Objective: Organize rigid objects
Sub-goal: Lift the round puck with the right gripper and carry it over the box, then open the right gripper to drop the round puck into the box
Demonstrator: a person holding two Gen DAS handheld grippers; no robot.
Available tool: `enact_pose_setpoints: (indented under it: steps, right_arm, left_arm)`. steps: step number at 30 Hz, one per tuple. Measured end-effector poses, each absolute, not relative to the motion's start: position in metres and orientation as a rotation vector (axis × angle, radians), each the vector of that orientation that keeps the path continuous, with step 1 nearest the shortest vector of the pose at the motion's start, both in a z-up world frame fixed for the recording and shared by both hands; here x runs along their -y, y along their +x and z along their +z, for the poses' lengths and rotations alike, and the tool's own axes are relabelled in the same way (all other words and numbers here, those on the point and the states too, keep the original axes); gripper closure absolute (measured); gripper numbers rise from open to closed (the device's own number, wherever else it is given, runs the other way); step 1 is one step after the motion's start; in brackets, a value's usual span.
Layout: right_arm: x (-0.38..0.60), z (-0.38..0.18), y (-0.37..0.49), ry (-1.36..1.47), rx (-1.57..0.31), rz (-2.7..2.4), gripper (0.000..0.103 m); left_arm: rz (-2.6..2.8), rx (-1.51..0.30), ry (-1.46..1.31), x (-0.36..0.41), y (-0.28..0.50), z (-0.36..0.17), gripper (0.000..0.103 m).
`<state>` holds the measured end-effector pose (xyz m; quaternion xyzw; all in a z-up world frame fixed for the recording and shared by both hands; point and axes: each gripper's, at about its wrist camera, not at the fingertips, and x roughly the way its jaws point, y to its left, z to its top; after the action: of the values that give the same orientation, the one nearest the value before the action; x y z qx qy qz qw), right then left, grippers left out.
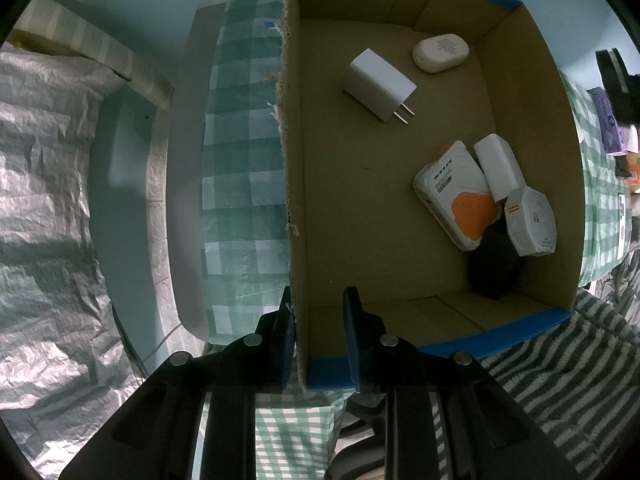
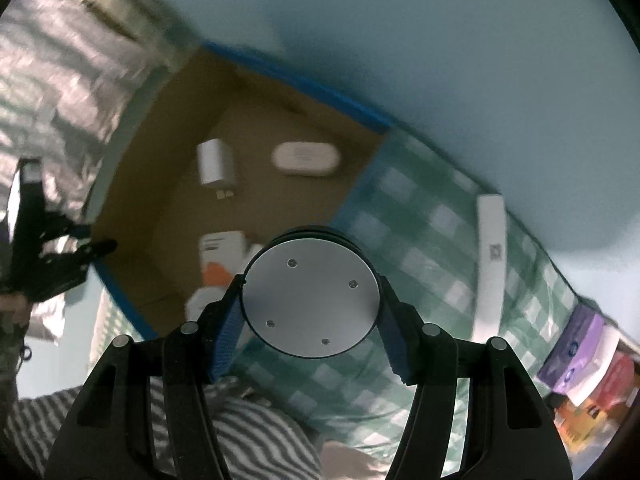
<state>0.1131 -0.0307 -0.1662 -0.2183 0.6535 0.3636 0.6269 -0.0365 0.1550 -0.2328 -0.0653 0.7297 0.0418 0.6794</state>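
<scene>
A green-and-white checked cloth (image 1: 236, 184) covers the table, and on it stands an open cardboard box (image 1: 360, 208) with blue-taped edges, the biggest thing in the left wrist view. To the left of the table lies crinkled silvery sheeting (image 1: 44, 208), and near the box's near right corner there is a grey-and-white striped fabric (image 1: 560, 364).

Inside the box, a white and orange device (image 1: 454, 196) lies toward the right wall, with a white hexagonal unit (image 1: 530, 220) just beside it on its right and a white block (image 1: 500, 164) leaning across both. A black item (image 1: 494, 268) sits partly under them, near the near right corner. Farther in, a white plug adapter (image 1: 380, 84) lies flat with its prongs pointing near-right, and a white oval case (image 1: 440, 53) rests close to the far wall, apart from the adapter.

The left claw (image 1: 320, 340) straddles the box's near left wall: one blue pad touches the outside face, while the other stands inside the box with a gap to the cardboard, so the jaws are narrow but not pinched.

In the blurred right wrist view, the right claw (image 2: 310, 310) is spread wide around a round silver disc (image 2: 310, 298) with four small screws, both blue pads pressed to its dark rim. It hangs near the box's near right edge, over the checked cloth. A long white box (image 2: 492, 264) lies on the cloth to the right, and purple and orange packages (image 2: 576, 364) sit at the far right
</scene>
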Motion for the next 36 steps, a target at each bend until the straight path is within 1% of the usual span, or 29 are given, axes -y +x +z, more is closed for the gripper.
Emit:
enact_pose_setpoints:
  steps: [6, 15, 28, 36]
  right_arm:
    - [0.002, -0.180, 0.080, -0.582, -1.492, 0.921, 0.041]
    - [-0.015, -0.210, 0.045, -0.675, -1.517, 0.978, 0.041]
    - [-0.008, -0.233, 0.039, -0.702, -1.540, 0.956, 0.041]
    - [-0.008, -0.232, 0.038, -0.708, -1.528, 0.961, 0.041]
  left_arm:
    - [0.095, -1.634, -0.149, -0.155, -0.037, -0.232, 0.081]
    - [0.094, -1.632, -0.152, -0.155, -0.038, -0.231, 0.081]
    - [0.091, -1.634, -0.144, -0.153, -0.039, -0.232, 0.081]
    - [0.091, -1.635, -0.143, -0.153, -0.040, -0.233, 0.081]
